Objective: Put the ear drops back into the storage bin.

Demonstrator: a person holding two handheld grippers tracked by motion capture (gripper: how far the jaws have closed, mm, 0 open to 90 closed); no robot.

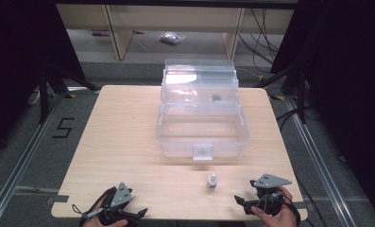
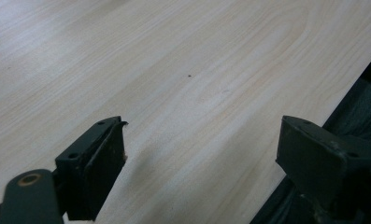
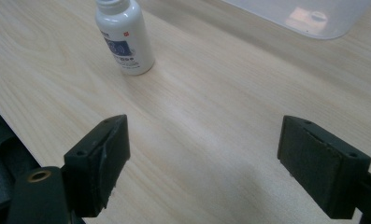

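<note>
right gripper view shows a small white bottle (image 3: pixel 124 39) upright on the wooden surface (image 3: pixel 211 116), near the clear box (image 1: pixel 201 125). it looks light, stiff and smooth; i would hold its round body at mid height. right claw (image 3: pixel 220 163) and left claw (image 2: pixel 202 158) both stand apart, empty.

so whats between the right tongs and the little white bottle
Nothing: bare wooden table lies between the open right tongs and the white bottle, as the right gripper view shows.
</note>
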